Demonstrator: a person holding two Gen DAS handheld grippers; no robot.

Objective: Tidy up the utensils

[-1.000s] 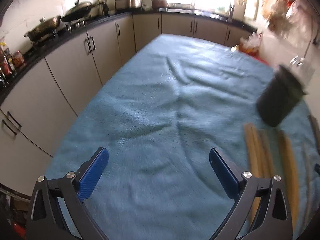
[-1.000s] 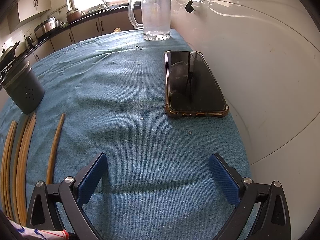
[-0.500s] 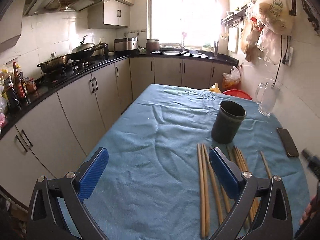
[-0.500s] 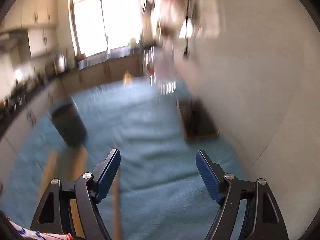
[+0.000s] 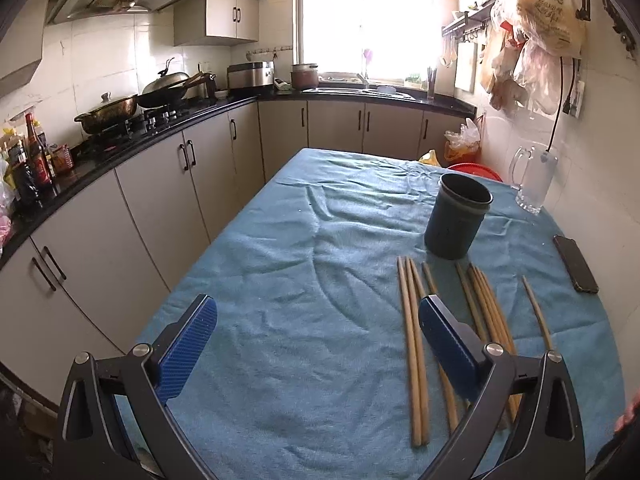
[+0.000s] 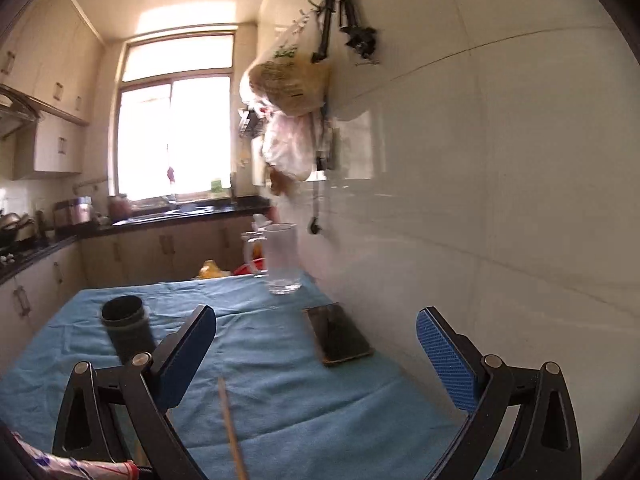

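— Chopsticks [image 5: 416, 356] lie loose on the blue cloth [image 5: 280, 280] of a kitchen table, tips toward the far end, in small clusters, with a single stick [image 5: 538, 314] apart at the right. Where is the holder?

— Dark utensil cup [image 5: 456, 220] stands upright just beyond the sticks' far ends, nothing visible inside. A clear glass mug [image 5: 534, 184] sits farther right by the wall, and a phone [image 5: 576, 264] lies flat near the right edge.

— And the grippers?

— Left gripper [image 5: 318, 344] hangs above the near part of the cloth, blue pads spread wide, nothing between them; its right finger [image 5: 448, 346] overlaps the sticks in view. Right gripper [image 6: 316, 356] points nearly level toward the tiled wall, jaws opening, empty. Its view is blurred; the cup [image 6: 128, 332], phone [image 6: 340, 334] and mug [image 6: 282, 260] show beyond it, with one stick [image 6: 232, 428] below.
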